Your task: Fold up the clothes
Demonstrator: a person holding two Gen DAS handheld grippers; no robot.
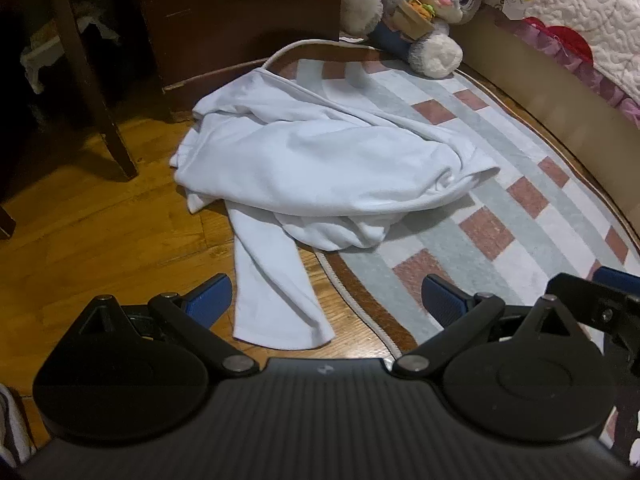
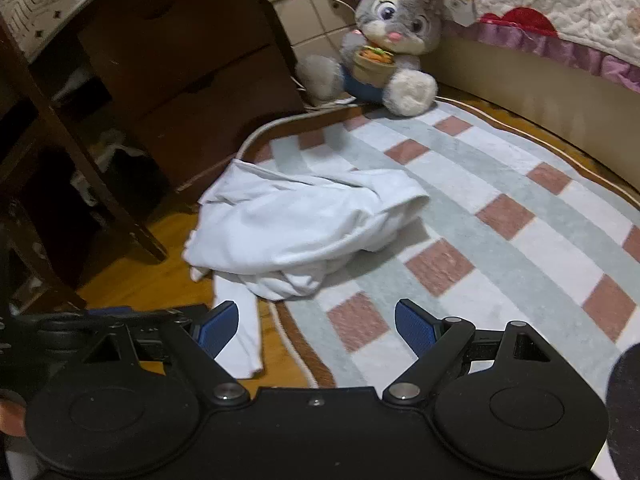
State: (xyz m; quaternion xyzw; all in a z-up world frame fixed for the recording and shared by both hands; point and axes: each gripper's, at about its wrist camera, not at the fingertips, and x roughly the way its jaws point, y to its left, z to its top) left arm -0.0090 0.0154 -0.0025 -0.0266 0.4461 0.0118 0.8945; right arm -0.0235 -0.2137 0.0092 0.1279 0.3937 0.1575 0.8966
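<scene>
One white shirt (image 1: 316, 164), crumpled, half on rug (image 1: 500, 216), sleeve trailing toward left hand-held gripper (image 1: 326, 300), nearer; right hand-held gripper (image 2: 316, 326) further off; both spread wide, empty.

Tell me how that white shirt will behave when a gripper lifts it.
The white shirt is probably floppy: it lies in a crumpled heap with soft folds. Its sleeve trails loose onto the wood floor, so it would likely dangle. It looks thin and light, so one pinch may lift only a layer.
</scene>
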